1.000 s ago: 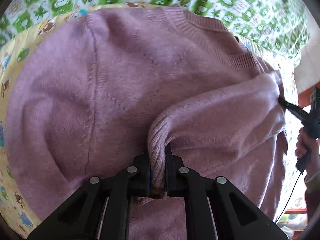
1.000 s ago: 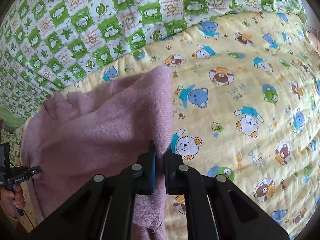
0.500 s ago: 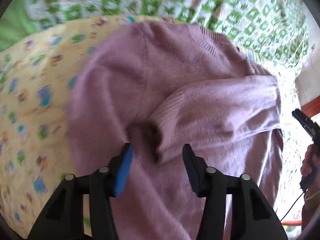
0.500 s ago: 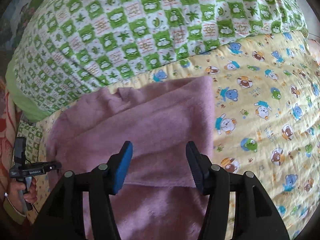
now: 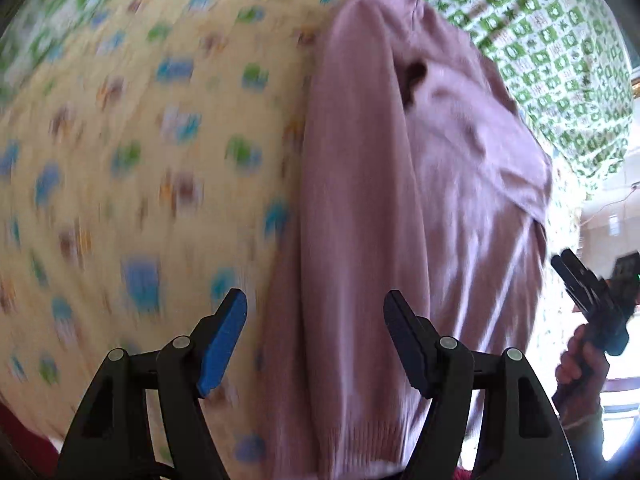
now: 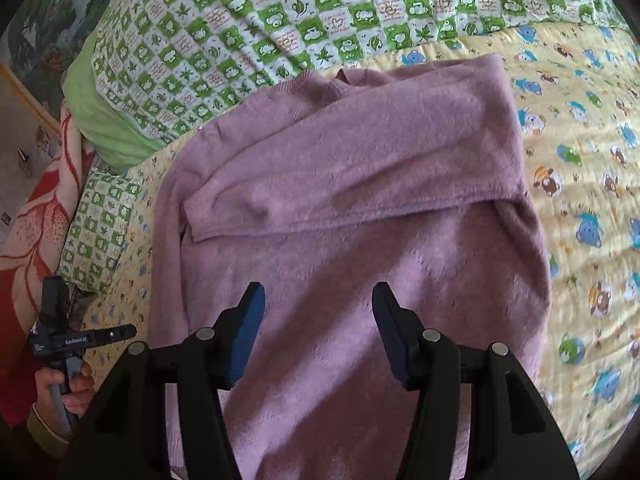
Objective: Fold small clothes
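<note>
On the bed's yellow bear quilt (image 6: 580, 200) lies the pink sweater (image 6: 360, 208), sleeve folded across chest. Left tool (image 5: 316, 340) & right tool (image 6: 318, 324) just opened wide, empty, prob. to regrip hem.

One pink sweater (image 6: 352, 240), two quilts (image 6: 580, 168) (yellow, green), two claws (image 6: 318, 334).

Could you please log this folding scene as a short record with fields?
garment: pink sweater, lying flat
sleeves: one sleeve folded across the chest
surface: yellow bear-print quilt
behind: green checked quilt
left tool: open, jaws have just been opening, nothing between them
right tool: open above the sweater, holding nothing
</note>
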`<state>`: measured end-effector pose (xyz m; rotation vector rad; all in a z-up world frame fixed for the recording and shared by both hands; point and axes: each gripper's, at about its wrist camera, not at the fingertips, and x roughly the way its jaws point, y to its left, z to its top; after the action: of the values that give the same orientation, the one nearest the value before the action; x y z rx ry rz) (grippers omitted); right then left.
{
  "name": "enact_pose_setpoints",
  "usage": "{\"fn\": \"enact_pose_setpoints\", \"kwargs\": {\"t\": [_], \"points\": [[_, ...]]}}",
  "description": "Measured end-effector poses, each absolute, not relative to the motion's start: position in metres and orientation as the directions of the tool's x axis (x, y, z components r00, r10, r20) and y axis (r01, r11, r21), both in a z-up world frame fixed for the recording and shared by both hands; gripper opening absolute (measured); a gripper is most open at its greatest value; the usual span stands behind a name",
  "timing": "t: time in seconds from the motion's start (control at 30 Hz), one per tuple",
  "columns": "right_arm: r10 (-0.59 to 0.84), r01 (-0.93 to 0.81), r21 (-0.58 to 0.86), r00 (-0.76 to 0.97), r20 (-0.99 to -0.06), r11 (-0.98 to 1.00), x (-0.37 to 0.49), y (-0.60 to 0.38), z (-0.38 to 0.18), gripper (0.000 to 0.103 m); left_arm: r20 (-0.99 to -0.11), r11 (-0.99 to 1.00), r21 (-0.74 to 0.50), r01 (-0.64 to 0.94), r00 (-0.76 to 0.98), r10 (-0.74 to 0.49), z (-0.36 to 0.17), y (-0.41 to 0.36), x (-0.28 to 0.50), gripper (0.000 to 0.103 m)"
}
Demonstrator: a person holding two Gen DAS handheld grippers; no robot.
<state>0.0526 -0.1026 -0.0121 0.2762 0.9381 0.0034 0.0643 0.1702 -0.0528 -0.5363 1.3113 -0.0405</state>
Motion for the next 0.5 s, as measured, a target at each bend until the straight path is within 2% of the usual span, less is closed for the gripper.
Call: {"fn": "enact_pose_setpoints", "kwargs": {"t": [0.23, 0.5], "points": [[0.126, 0.124, 0.235, 0.563, -0.817, 0.964, 0.036, -0.082, -0.024, 0.057, -0.92, 0.916, -0.365, -0.165, 0.214, -0.329, -0.058, 0.126, 0.006, 0.071], [0.123, 0.1, 0.214, 0.562, -0.818, 0.972, 0.032, -0.06, -0.024, 0.057, -0.922, 0.923, -0.367, -0.117, 0.176, -0.344, -0.071, 0.109, -0.003, 0.053]]}}
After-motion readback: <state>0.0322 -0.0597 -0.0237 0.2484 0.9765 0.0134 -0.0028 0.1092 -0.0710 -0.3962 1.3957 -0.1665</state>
